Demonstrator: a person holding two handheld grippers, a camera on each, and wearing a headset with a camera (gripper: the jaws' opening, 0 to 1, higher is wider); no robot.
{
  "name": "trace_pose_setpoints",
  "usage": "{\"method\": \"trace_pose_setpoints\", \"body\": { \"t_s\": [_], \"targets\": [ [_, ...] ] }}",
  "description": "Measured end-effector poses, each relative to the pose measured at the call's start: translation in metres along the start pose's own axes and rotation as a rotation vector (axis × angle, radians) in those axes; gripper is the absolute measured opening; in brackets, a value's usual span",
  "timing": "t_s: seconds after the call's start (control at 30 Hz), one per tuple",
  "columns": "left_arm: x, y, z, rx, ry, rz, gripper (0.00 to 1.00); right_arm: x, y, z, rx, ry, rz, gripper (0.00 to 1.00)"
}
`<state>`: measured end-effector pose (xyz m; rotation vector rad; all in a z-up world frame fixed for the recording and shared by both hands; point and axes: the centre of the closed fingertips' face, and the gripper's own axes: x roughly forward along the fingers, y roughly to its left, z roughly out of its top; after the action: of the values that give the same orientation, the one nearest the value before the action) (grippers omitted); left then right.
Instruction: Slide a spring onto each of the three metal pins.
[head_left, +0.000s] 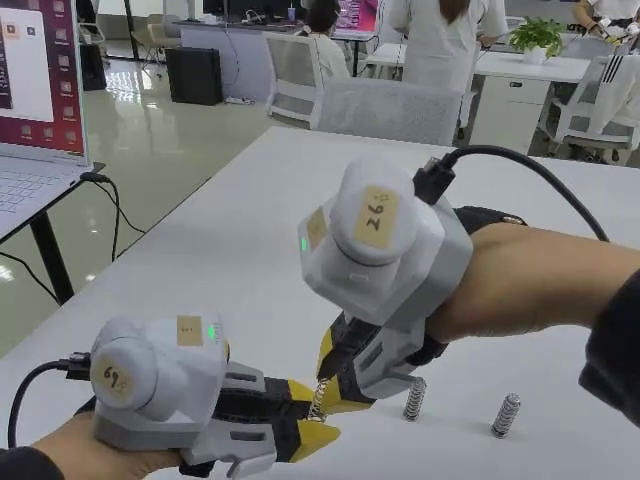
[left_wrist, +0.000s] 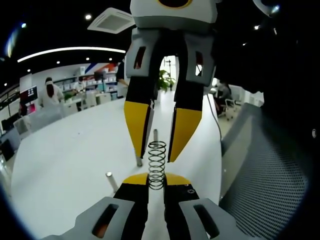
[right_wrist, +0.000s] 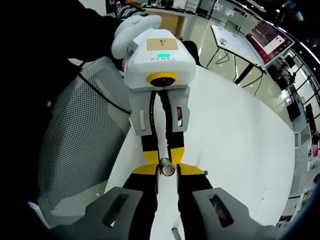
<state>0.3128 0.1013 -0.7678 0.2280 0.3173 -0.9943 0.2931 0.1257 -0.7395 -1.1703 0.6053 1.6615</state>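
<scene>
A small steel spring (left_wrist: 157, 165) stands upright, and my left gripper (left_wrist: 156, 180) is shut on its lower coils. My right gripper (right_wrist: 167, 171) comes down from above, open by a narrow margin, its yellow fingertips (left_wrist: 185, 131) on either side of the spring's upper coils. The head view shows this spring (head_left: 318, 400) between the left gripper (head_left: 312, 432) and the right gripper (head_left: 336, 385). Short metal pins (left_wrist: 109, 176) rise from the white table just behind it, one pin (left_wrist: 155, 134) directly behind the spring. Two more springs (head_left: 414, 398) (head_left: 506, 415) stand upright to the right.
The white table (head_left: 230, 260) stretches away with bare room to the left and behind. A laptop (head_left: 35, 100) sits on a side desk at far left. A mesh chair back (right_wrist: 80, 145) is close beside the table. People and desks are far behind.
</scene>
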Motion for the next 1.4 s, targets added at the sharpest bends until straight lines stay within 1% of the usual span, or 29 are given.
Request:
{"method": "trace_pose_setpoints", "body": {
  "t_s": [0.17,0.23,0.77,1.13,1.23,1.4],
  "targets": [
    [0.0,0.001,0.002,0.003,-0.009,0.003,0.03,0.006,0.0,-0.002,0.034,-0.019,0.02,0.11],
    [0.0,0.001,0.003,0.003,-0.013,0.006,0.03,0.007,0.0,-0.003,0.039,-0.016,0.023,0.11],
    [-0.002,0.002,0.01,0.012,-0.048,0.015,0.03,0.008,-0.001,-0.002,0.08,-0.035,0.041,0.09],
    [-0.001,0.005,0.009,-0.024,-0.048,0.024,0.03,0.009,-0.003,-0.003,0.088,-0.029,0.034,0.08],
    [-0.001,0.006,0.005,-0.033,-0.037,0.027,0.08,0.009,-0.005,-0.004,0.088,-0.026,0.028,0.08],
    [-0.002,0.008,0.001,-0.048,-0.033,0.037,0.14,0.008,-0.006,-0.006,0.092,-0.023,0.025,0.08]
  ]
}}
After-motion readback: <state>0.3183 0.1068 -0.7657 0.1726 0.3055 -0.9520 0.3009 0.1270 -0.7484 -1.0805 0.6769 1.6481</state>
